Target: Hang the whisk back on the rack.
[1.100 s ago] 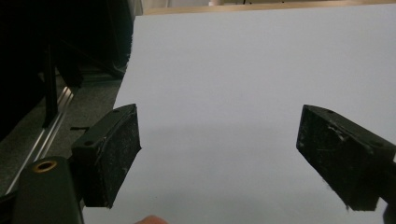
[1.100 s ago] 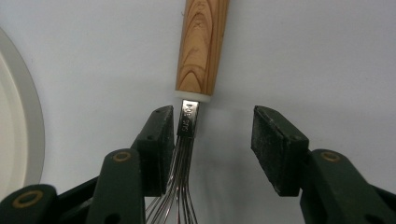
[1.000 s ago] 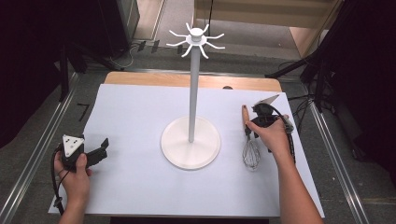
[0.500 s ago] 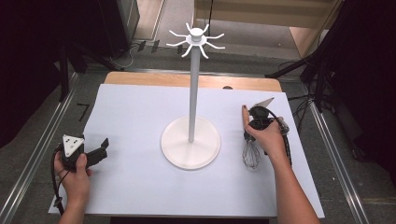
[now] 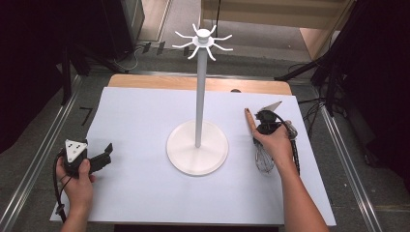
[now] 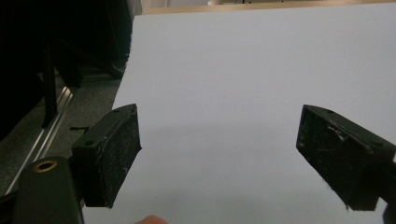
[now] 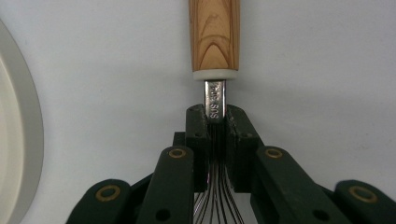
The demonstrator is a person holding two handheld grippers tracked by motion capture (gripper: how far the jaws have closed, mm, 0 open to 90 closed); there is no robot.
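Where its own view looks close, right hand-held gripper [image 7: 215,135] just closed on whisk [image 7: 215,100] neck

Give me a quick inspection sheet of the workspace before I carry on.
Surface: white sheet over a wooden table, bare around the stand.
Job's things: whisk with wooden handle lying flat; white hook stand upright at centre.
Clutter: nothing seen.
Grippers: right claw has just been closing, pads now on the whisk's metal neck; left claw open, nothing between its pads.
Cables: black cable trails from each gripper.
Surroundings: dark drapes, metal rails beside the table.
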